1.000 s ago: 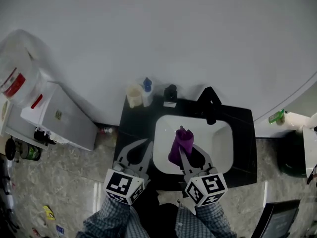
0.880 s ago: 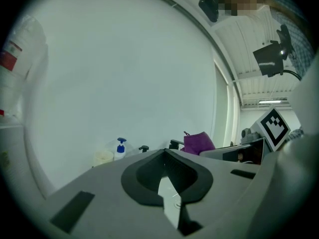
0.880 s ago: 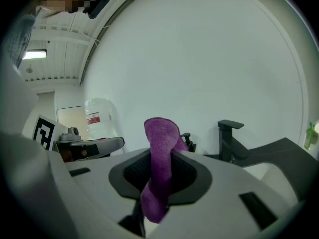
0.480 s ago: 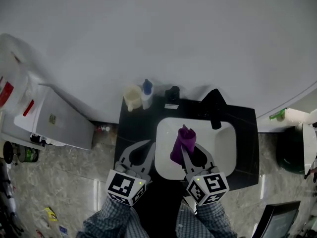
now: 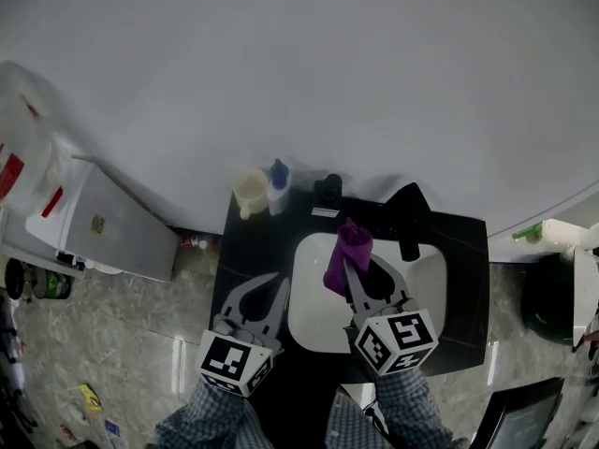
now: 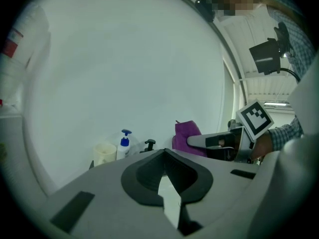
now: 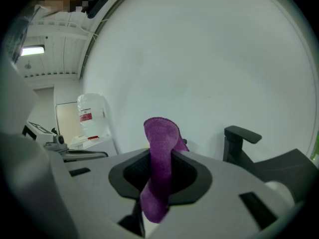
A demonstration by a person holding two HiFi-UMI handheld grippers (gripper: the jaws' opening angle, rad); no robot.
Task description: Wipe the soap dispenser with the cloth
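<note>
A white soap bottle with a blue pump (image 5: 277, 187) (image 6: 122, 146) stands at the back left of the black counter (image 5: 253, 241), next to a cream cup (image 5: 250, 192) (image 6: 104, 154). A small black pump (image 5: 326, 193) (image 6: 149, 144) sits behind the white basin (image 5: 314, 321). My right gripper (image 5: 354, 265) (image 7: 162, 156) is shut on a purple cloth (image 5: 348, 251) (image 7: 160, 148) (image 6: 188, 136), held upright over the basin's back edge, just short of the black pump. My left gripper (image 5: 279, 277) (image 6: 164, 152) hovers over the basin's left rim, shut and holding nothing.
A black faucet (image 5: 407, 215) (image 7: 239, 141) rises at the back right of the basin. A white cabinet (image 5: 112, 227) with a big water jug (image 5: 23, 148) (image 7: 92, 121) stands to the left. A green-capped item (image 5: 524, 232) and a dark bin (image 5: 547, 297) are at the right.
My right gripper has carried the purple cloth away from me, from mid-basin toward the back edge and the black pump. The left gripper has drawn back slightly.
</note>
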